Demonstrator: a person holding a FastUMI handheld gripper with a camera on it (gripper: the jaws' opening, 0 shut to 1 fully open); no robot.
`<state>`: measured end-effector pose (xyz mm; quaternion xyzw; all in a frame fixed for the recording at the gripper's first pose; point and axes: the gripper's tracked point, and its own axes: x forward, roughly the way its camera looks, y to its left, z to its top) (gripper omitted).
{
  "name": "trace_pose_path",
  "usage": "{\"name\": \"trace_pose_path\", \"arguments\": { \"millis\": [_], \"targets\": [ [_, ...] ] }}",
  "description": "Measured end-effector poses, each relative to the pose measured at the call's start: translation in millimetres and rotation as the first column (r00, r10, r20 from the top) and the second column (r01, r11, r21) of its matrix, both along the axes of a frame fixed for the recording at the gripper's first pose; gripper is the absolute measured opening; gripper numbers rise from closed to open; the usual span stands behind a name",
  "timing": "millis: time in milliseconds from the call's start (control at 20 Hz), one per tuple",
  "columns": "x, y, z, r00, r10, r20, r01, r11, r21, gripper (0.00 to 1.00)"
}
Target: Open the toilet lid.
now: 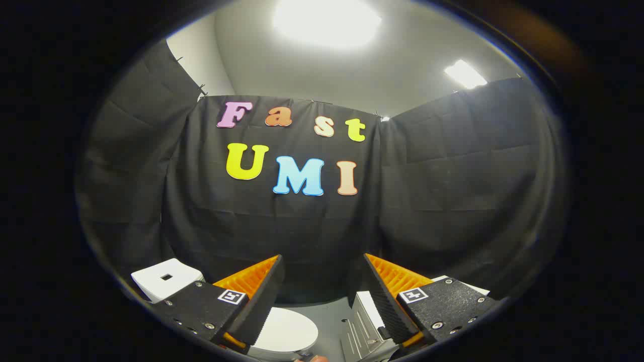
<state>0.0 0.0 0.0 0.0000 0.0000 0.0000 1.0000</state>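
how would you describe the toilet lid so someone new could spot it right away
Start at the black cloth wall and look down to the open gripper. The toilet lid is the smooth white oval low between the fingers, lying flat. Its neighbours are boxy: a white block and a ribbed metal box.

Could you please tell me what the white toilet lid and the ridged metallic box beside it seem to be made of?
The white oval toilet lid, below the open tool, looks like glossy plastic or ceramic: smooth, evenly shiny. The ridged silver box looks like brushed metal, possibly aluminium, with visible screws.

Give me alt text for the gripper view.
The open gripper hangs above a closed white toilet lid, touching nothing. A white tank sits behind its one finger, a grey metal box by the other, black cloth wall beyond.
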Motion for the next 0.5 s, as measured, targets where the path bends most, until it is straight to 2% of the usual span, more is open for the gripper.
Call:
{"name": "trace_pose_path", "arguments": {
  "millis": [500],
  "targets": [
    [4.2,-7.7,-10.9,1.0,-0.024,-0.02,0.024,1.0,0.0,0.94]
  ]
}}
